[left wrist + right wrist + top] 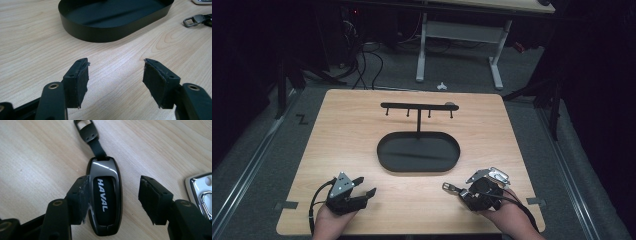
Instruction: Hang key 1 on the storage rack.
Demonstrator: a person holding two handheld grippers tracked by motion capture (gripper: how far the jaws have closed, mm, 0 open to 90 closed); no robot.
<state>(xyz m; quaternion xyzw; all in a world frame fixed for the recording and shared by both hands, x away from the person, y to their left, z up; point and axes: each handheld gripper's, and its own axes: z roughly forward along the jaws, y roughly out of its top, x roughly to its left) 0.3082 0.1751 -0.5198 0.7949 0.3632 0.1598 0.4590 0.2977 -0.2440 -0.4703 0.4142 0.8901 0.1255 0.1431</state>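
Note:
A dark grey key fob [106,195] marked HAVAL lies flat on the wooden table, its black strap and metal clasp [86,128] stretching away from me. My right gripper [114,181] hangs over it, open. The fob lies in the gap nearer the left pad [83,195], and the right pad [150,197] stands well clear of it. In the high view that gripper [468,186] sits at the front right, with the clasp [448,187] poking out to its left. My left gripper [367,185] rests open at the front left, with nothing between its pads [81,82].
A black oval tray [384,160] sits mid-table, with a black T-shaped hook stand [418,106] rising from it. A second, shiny silver fob [496,175] lies just right of the right gripper. Bare wood [117,82] lies between the left gripper and the tray [100,32].

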